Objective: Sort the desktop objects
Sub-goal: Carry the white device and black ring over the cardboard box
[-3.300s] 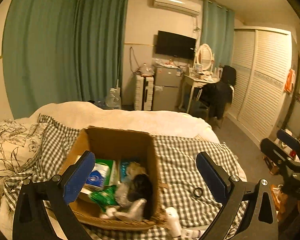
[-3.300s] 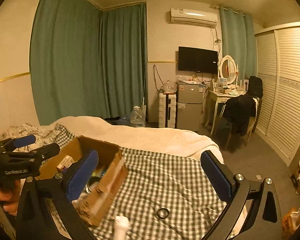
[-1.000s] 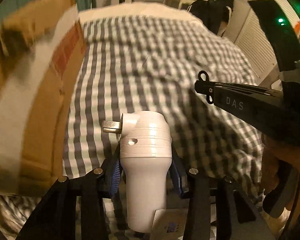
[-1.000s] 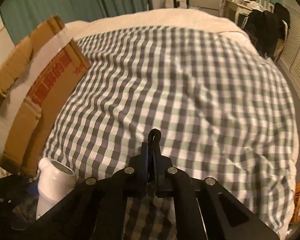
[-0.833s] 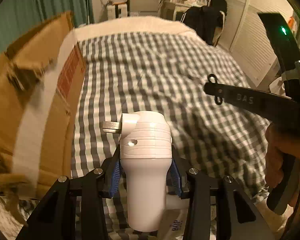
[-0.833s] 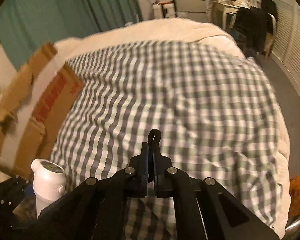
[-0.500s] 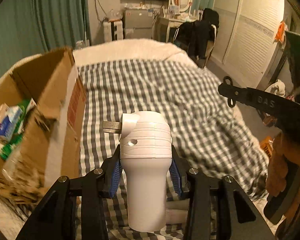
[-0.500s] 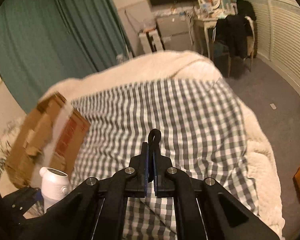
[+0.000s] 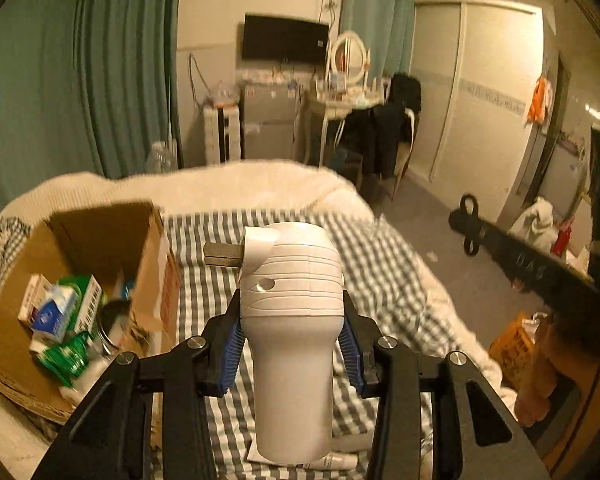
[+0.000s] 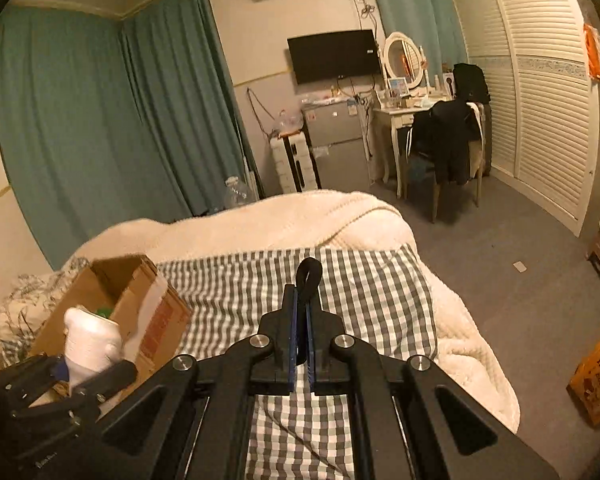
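Note:
A white plug-in device [image 9: 292,320] with metal prongs stands upright between the blue pads of my left gripper [image 9: 292,354], which is shut on it. It hangs above the checked blanket [image 9: 380,264], just right of the open cardboard box [image 9: 100,236] that holds packets and small boxes. My right gripper [image 10: 302,320] is shut on a black ring [image 10: 309,276], whose loop sticks out past the fingertips. In the right wrist view the left gripper [image 10: 60,388] and the device [image 10: 92,344] sit at lower left, in front of the box [image 10: 140,292]. In the left wrist view the right gripper [image 9: 520,264] is at the right.
A white tube [image 9: 332,460] lies on the blanket below the device. A cream blanket [image 10: 300,220] covers the far end of the bed. On the floor to the right stands an orange carton [image 10: 598,376]. A chair with a dark jacket [image 10: 444,140] stands by the dressing table.
Both grippers have risen and tipped upward with their loads. The views now take in the room and the box's open top instead of its side.

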Available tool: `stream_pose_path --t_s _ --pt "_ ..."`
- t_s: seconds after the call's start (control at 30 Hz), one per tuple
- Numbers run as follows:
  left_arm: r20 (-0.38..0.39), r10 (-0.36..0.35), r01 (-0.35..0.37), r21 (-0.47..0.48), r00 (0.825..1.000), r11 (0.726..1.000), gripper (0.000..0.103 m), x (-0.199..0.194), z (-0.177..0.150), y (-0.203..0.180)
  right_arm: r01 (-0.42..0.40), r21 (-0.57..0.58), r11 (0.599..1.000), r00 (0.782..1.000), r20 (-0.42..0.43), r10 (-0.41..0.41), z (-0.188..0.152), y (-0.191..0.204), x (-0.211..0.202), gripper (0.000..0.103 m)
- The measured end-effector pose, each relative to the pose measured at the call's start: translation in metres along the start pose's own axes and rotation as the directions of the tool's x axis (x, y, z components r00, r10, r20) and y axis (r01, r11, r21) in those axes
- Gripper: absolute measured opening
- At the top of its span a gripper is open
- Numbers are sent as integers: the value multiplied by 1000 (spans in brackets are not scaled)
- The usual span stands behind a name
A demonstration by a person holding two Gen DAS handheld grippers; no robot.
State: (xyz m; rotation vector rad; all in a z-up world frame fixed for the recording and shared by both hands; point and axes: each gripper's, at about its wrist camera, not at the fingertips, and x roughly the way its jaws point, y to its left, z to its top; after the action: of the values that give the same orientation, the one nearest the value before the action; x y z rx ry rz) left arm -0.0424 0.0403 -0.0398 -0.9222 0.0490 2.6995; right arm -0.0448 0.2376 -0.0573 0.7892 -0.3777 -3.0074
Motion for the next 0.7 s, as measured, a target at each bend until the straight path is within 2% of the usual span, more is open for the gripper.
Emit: stream_pose_path --t_s 0.23,0.4,0.5,0.7 --pt "123 -4 1 18 992 1000 43 -35 22 3 -35 31 999 994 105 31 16 2 -39 3" --pt "199 26 -30 16 980 999 43 -56 32 11 -42 83 996 986 164 28 26 3 -55 3" --pt "221 28 -36 32 975 999 43 -64 37 18 -67 113 991 981 189 45 32 4 -62 3" --pt "240 25 -39 54 971 998 43 -73 47 34 -77 92 993 973 226 54 41 22 -72 3"
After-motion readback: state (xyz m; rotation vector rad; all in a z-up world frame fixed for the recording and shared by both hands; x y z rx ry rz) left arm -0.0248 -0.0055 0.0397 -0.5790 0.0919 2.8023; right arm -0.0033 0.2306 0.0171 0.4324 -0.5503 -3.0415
